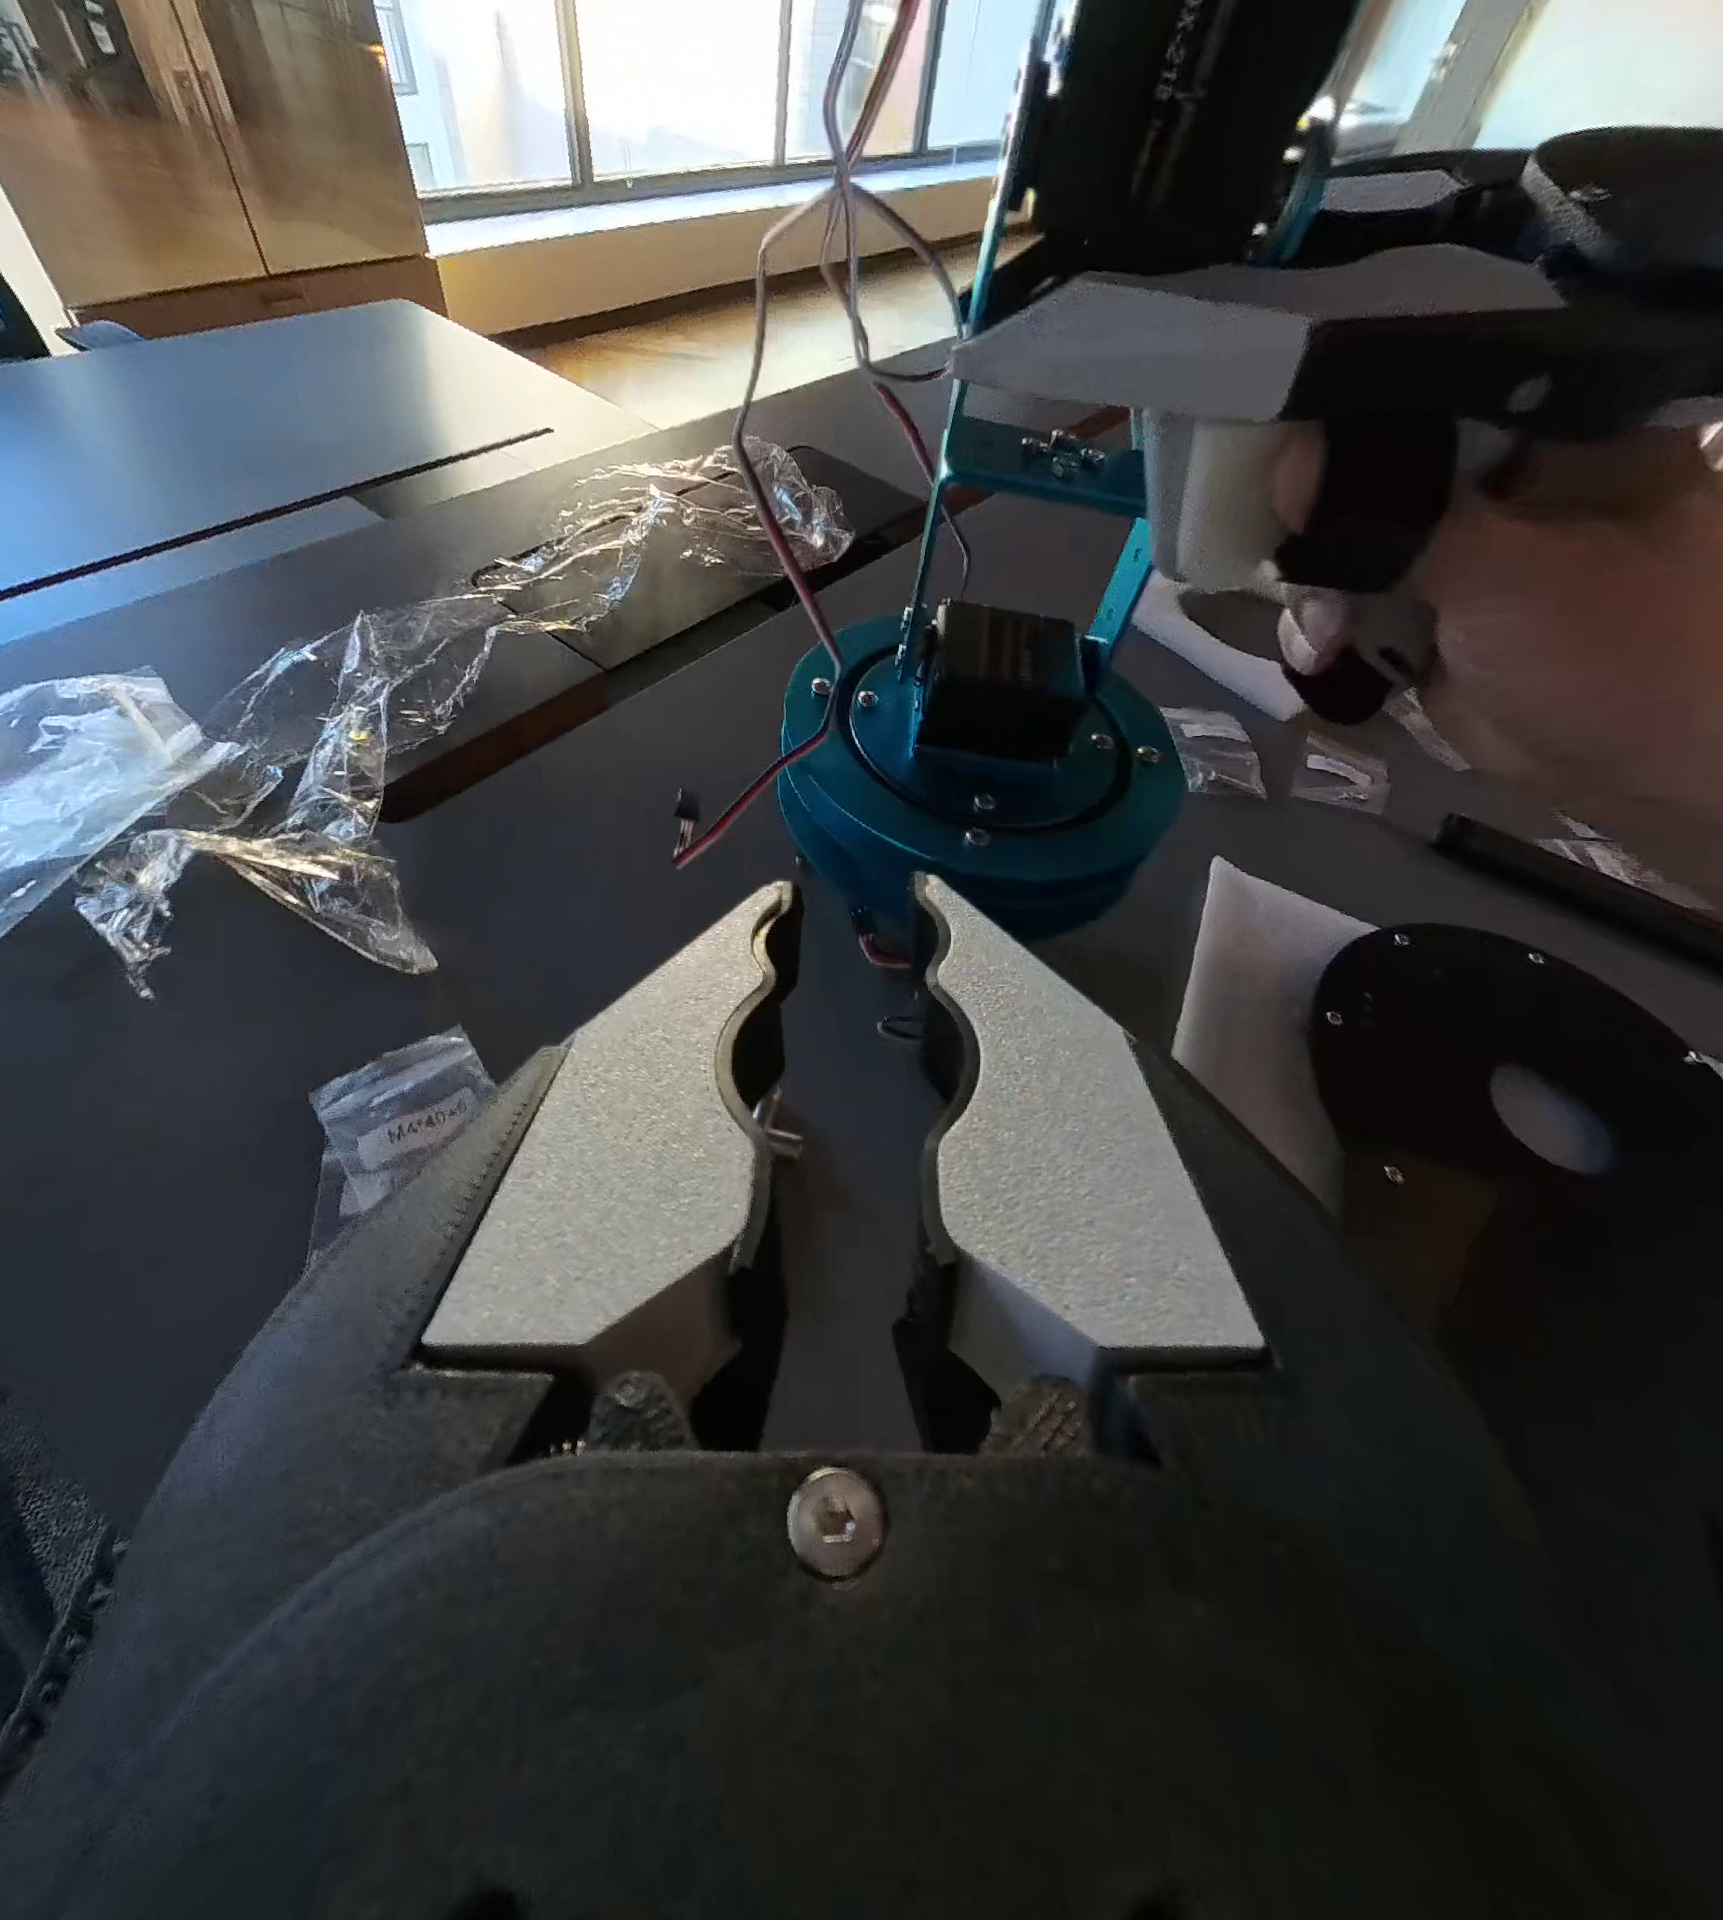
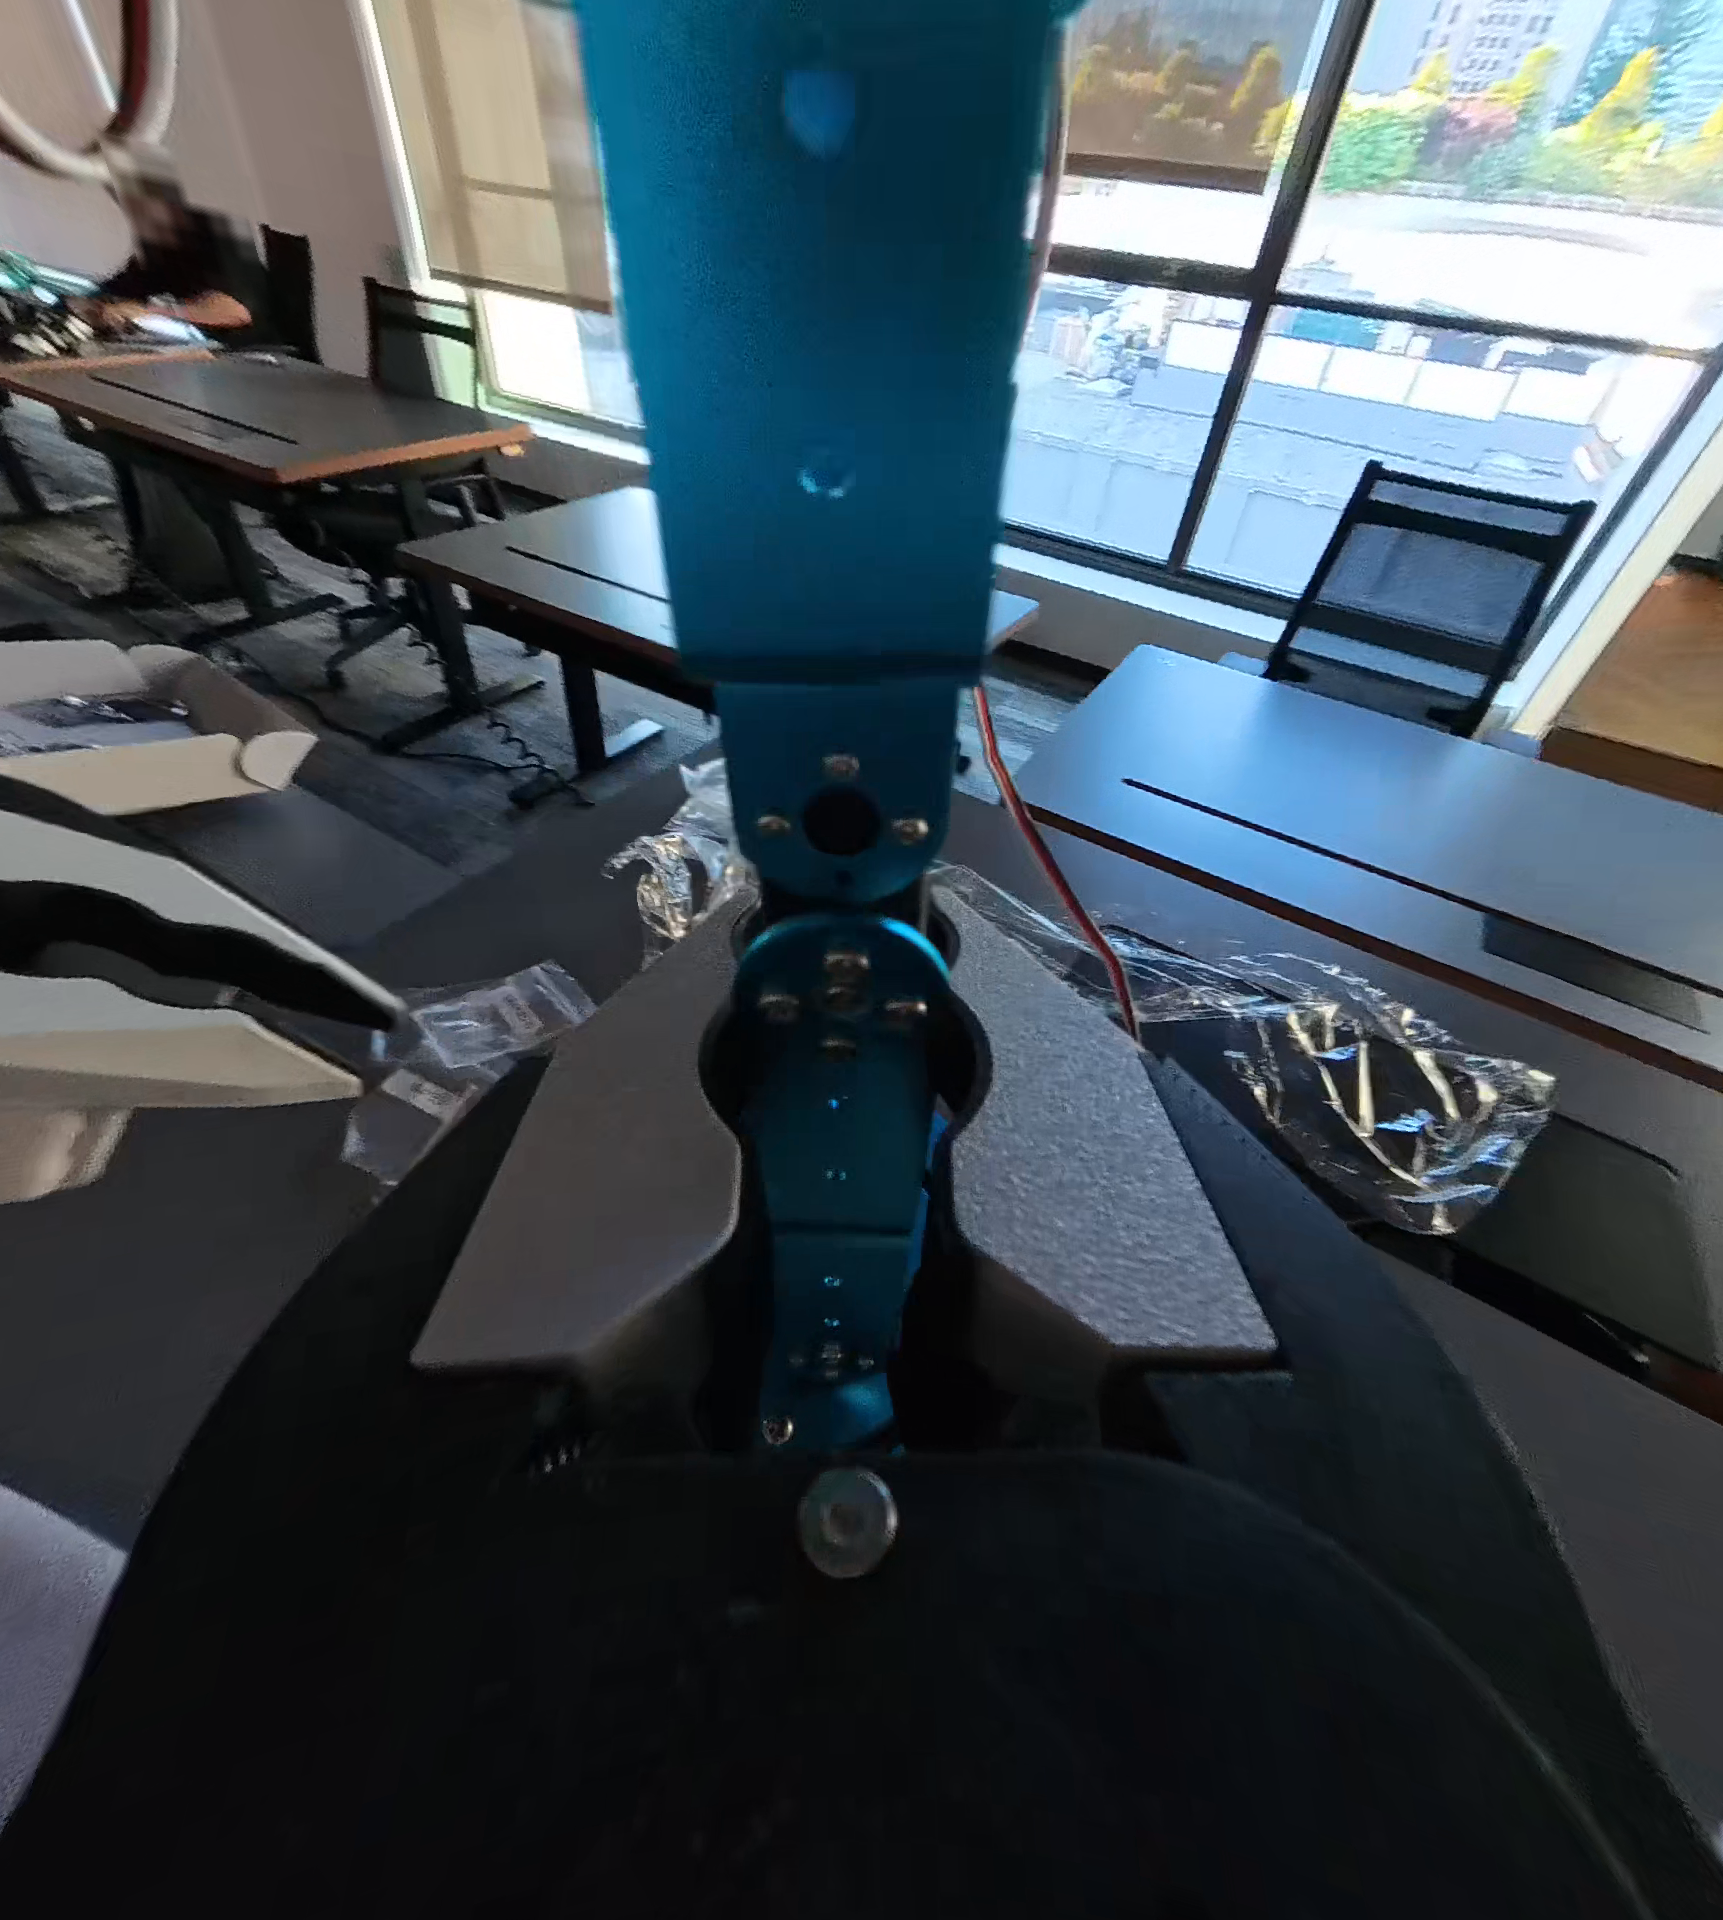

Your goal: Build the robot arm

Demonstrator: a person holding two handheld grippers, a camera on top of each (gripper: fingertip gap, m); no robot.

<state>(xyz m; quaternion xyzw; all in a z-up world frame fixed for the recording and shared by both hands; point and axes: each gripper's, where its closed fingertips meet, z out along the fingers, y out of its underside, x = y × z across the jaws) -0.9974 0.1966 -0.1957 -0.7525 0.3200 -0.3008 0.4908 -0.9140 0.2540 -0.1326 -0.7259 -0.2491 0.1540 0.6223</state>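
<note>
A small blue metal robot arm stands on a dark table [image 1: 161, 1091]. Its round base [image 1: 982, 831] carries a black servo [image 1: 1002, 675], and loose wires [image 1: 763, 416] hang from it. My right gripper [image 2: 841, 912] is shut on the arm's blue link [image 2: 836, 1091], a jointed bracket, with the upper arm [image 2: 815, 312] rising in front of the camera. In the left wrist view the right gripper shows at the upper right, held by a hand [image 1: 1563, 644]. My left gripper [image 1: 854, 894] is slightly open and empty, just in front of the base, near a wire plug [image 1: 878, 951].
Crumpled clear plastic wrap [image 1: 369, 675] and small bags of screws [image 1: 400, 1122] lie left. A black round plate [image 1: 1439, 1039] on white foam [image 1: 1241, 997], a black rod [image 1: 1615, 904] and more small bags [image 1: 1221, 748] lie right. Desks [image 2: 1356, 790] and a chair [image 2: 1418, 592] stand beyond. The gap from one gripper's tips to the other's is roughly 12 cm.
</note>
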